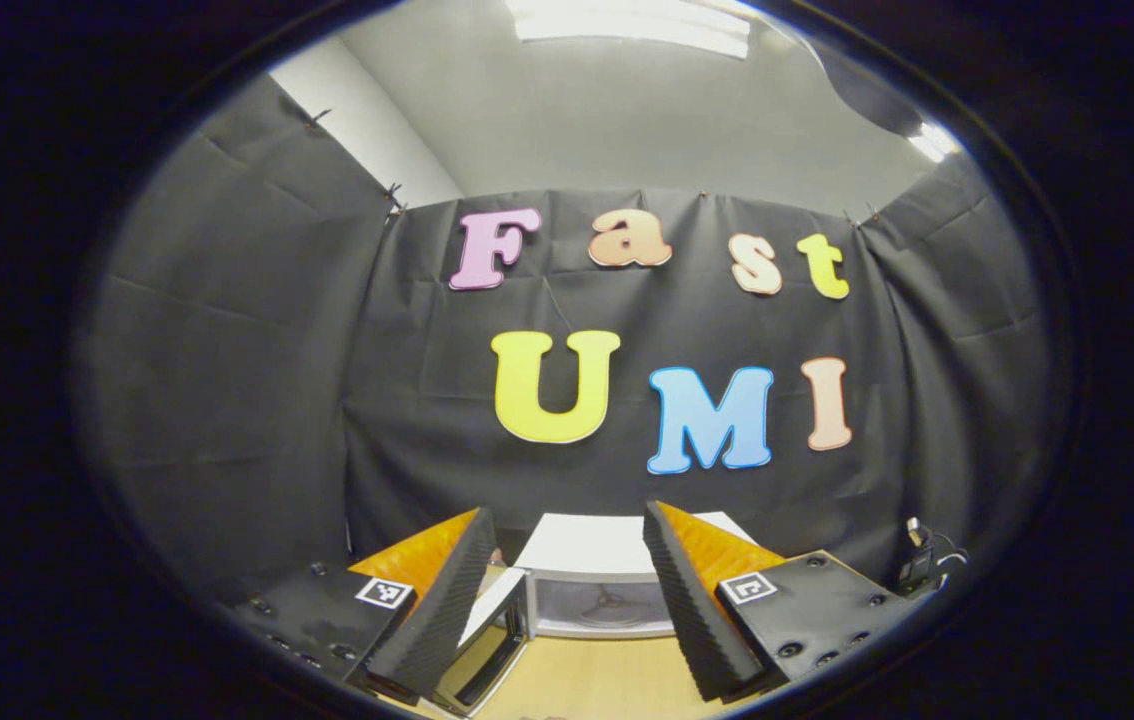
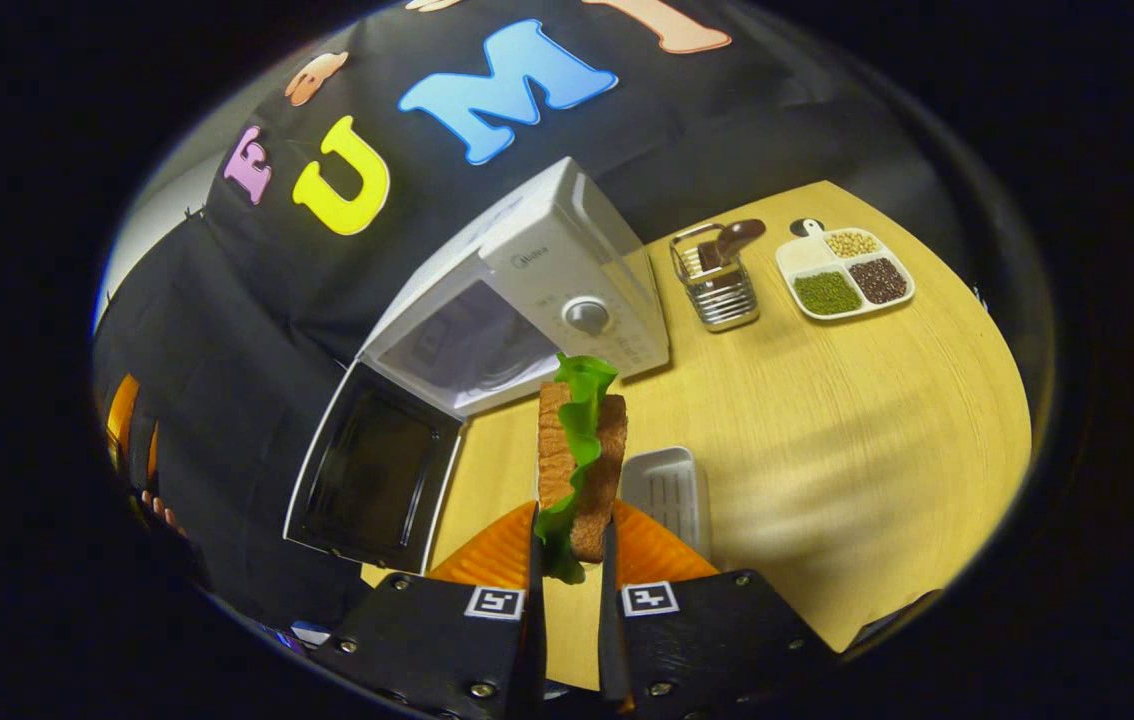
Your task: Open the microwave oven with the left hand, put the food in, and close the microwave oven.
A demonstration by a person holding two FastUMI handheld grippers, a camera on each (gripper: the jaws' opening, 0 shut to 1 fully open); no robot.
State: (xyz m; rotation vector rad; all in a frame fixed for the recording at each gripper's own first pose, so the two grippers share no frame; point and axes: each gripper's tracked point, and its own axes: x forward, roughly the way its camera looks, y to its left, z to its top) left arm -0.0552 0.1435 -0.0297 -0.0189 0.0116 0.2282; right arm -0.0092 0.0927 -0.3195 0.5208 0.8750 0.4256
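Note:
The white microwave point(image 2: 567, 270) stands at the back of the wooden table with its door point(image 2: 372, 480) swung wide open to the left and the cavity point(image 2: 472, 345) showing. My right gripper point(image 2: 572, 525) is shut on a sandwich point(image 2: 582, 450), two toasted slices with green lettuce between them, held upright above the table in front of the microwave. In the left gripper view, the open microwave point(image 1: 602, 590) and its door point(image 1: 492, 640) lie low between the fingers. My left gripper point(image 1: 567, 515) is open, raised, holding nothing and pointing at the booth wall.
A small white ribbed tray point(image 2: 667, 490) lies on the table point(image 2: 877, 430) just right of the sandwich. A metal utensil holder point(image 2: 717, 280) and a divided white dish of beans and grains point(image 2: 842, 275) stand right of the microwave. A small black device with cables point(image 1: 922, 565) hangs at the right.

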